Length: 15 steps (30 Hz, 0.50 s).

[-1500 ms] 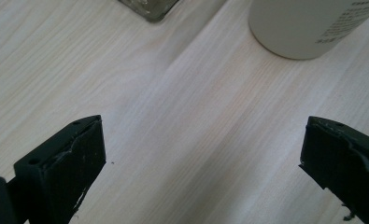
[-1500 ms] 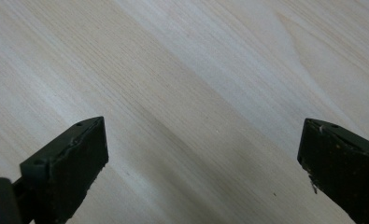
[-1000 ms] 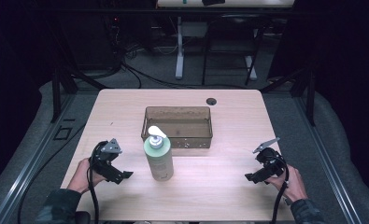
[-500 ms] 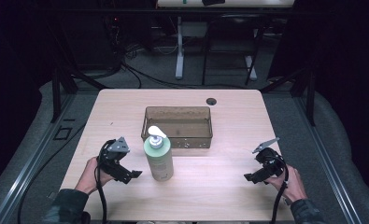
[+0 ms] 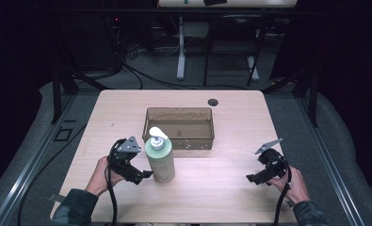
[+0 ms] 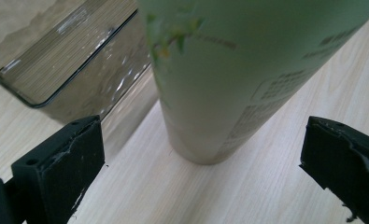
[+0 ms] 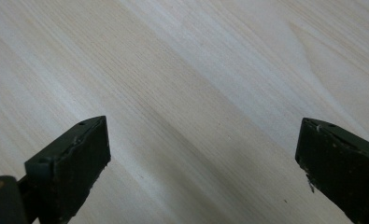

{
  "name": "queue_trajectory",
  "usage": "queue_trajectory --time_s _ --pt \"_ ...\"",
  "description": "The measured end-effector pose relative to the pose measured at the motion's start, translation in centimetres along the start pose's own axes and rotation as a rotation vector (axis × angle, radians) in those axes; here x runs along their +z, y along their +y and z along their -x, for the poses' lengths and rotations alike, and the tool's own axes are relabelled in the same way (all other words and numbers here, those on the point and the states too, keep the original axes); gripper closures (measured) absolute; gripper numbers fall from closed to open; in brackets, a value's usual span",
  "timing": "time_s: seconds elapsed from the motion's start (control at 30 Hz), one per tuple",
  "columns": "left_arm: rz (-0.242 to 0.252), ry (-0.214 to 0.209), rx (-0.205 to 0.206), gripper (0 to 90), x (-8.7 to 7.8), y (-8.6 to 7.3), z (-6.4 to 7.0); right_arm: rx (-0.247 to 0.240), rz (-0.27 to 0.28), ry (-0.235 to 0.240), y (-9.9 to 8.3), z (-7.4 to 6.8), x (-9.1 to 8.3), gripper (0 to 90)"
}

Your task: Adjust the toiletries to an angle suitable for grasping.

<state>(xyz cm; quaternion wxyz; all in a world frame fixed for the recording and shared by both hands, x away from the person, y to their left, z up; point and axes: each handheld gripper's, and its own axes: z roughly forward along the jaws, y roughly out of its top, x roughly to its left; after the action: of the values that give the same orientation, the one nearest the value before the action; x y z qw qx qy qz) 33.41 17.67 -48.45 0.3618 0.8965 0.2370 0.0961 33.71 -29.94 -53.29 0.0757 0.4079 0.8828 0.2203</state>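
One wide wooden table (image 5: pixel 230 188), and on it the brown see-through tray (image 5: pixel 181 128) sits mid-board, untouched. Just in front of its near-left corner stands the green pump bottle (image 5: pixel 159 157), upright. Now the change: the left gripper (image 5: pixel 135 175) has slid in from the left over the last second and sits just beside the bottle's base, jaws spread wide, nothing pinched; the bottle fills the gap ahead of them (image 6: pixel 219 93). That reads as a grasp lining up. Over on the right, the right gripper (image 5: pixel 256 178) hasn't budged, jaws spread, facing bare wood.
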Motion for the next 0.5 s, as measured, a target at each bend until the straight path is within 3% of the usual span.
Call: queue_trajectory --time_s 0.23,0.5 --pt "0.065 -0.016 -0.022 0.0 0.3 0.9 0.2 0.008 0.000 -0.003 -0.1 0.0 0.0 2.9" --pt "0.097 -0.018 -0.030 0.0 0.5 1.8 0.6 0.007 0.003 -0.005 -0.1 0.0 -0.1 3.0"
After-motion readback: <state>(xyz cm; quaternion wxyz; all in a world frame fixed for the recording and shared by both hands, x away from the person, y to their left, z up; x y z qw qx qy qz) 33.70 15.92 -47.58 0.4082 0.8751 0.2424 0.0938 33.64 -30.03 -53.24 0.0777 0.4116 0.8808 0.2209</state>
